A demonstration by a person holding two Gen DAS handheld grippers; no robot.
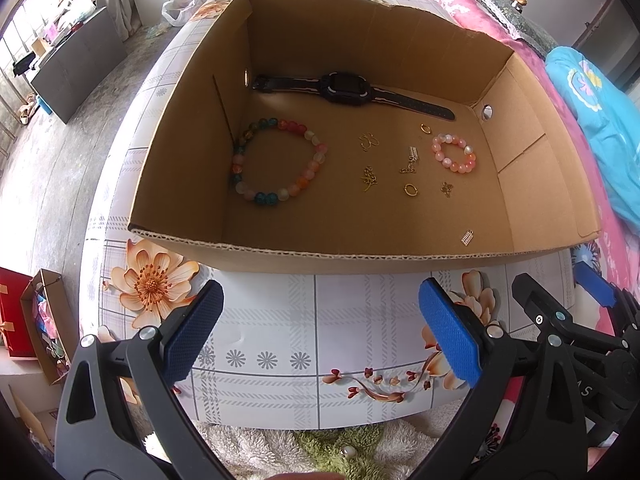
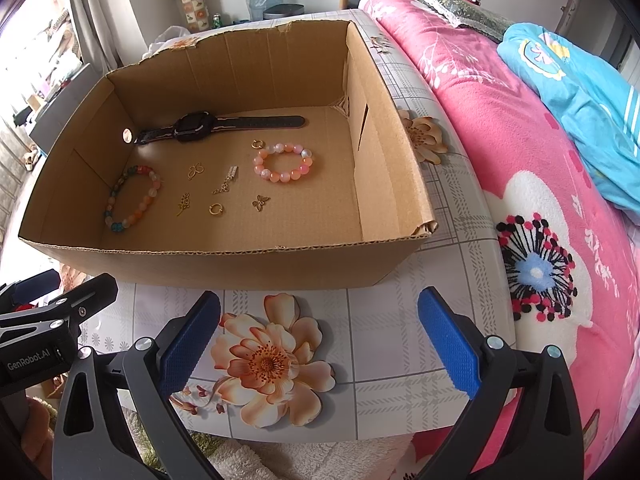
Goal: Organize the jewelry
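Both grippers wait over the table, jaws apart.
The left gripper (image 1: 320,332) and right gripper (image 2: 320,336) hover level; the box (image 1: 360,258) sits just ahead.

Brown box (image 1: 360,258), black watch (image 1: 347,87), floral checked tablecloth (image 2: 400,360), blue fingers (image 1: 448,332).

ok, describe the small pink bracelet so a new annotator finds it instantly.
Look inside the cardboard box on the table. On its floor, below the right end of the black watch, lies the small bracelet, a tight ring of pink and orange beads. The other bracelet is larger, multicoloured, and sits by the left wall.
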